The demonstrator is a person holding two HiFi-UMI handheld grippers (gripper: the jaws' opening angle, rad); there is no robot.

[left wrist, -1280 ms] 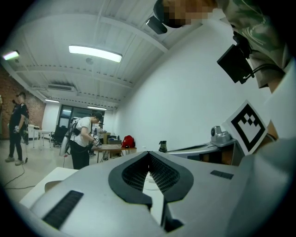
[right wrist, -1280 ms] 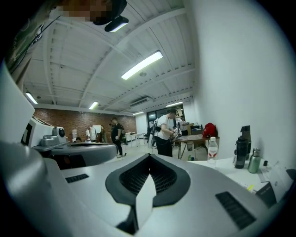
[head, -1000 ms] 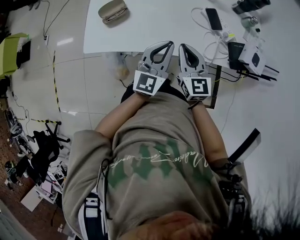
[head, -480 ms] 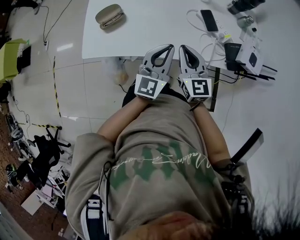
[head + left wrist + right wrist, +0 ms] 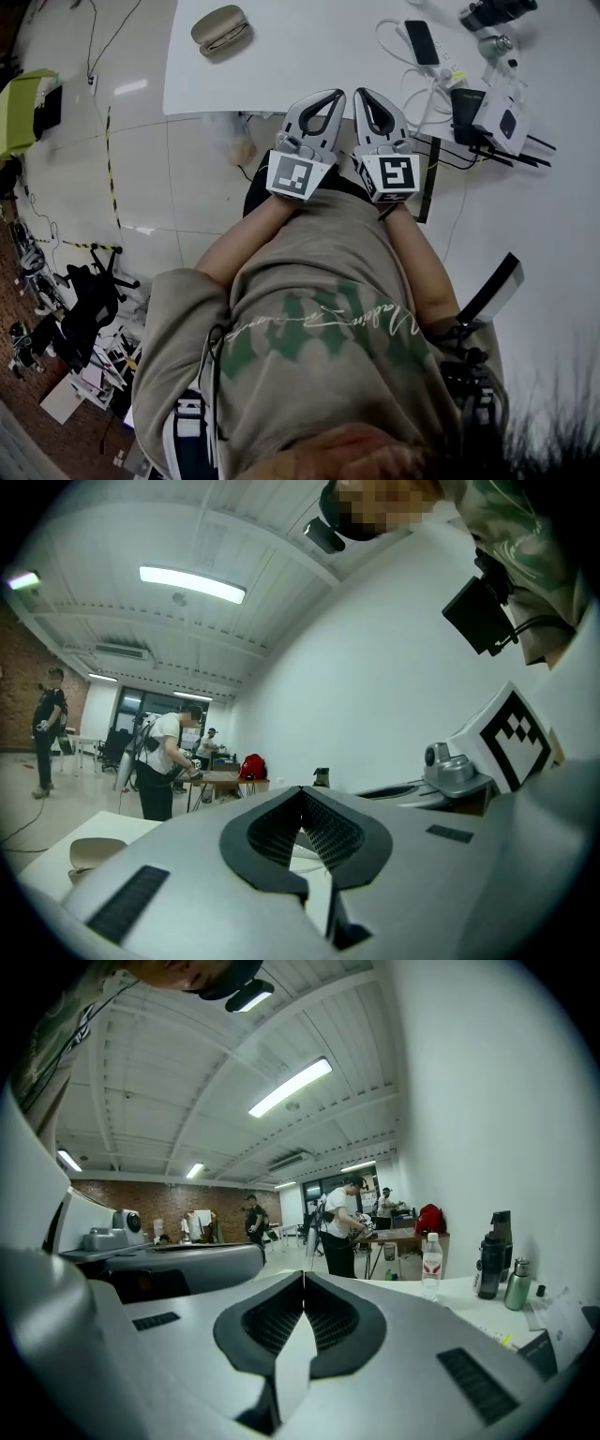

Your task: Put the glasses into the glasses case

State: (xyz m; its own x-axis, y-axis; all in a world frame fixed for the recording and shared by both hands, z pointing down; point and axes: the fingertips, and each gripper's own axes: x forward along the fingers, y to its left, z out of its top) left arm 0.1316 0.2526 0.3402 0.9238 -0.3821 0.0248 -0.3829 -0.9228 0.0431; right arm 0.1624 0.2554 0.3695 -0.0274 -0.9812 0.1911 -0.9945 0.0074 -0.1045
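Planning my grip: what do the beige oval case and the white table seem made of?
Beige oval glasses case: probably a hard shell with a matte skin, as it shows a dull sheen and no glare. White table: smooth, likely laminate, evenly bright.

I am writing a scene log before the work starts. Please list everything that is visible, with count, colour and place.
table: one, white, in front of the person
glasses case: one, beige, far left corner of the table
phone: one, black, far right of the table, on a white cable
box with antennas: one, white, right of the table
water bottle: one, clear with a red label, on the table
flasks: two, dark, right of the bottle
office chair: one, black, floor at left
left hand-held gripper: one, grey, shut and empty, at the table's near edge
right hand-held gripper: one, grey, shut and empty, beside the left one
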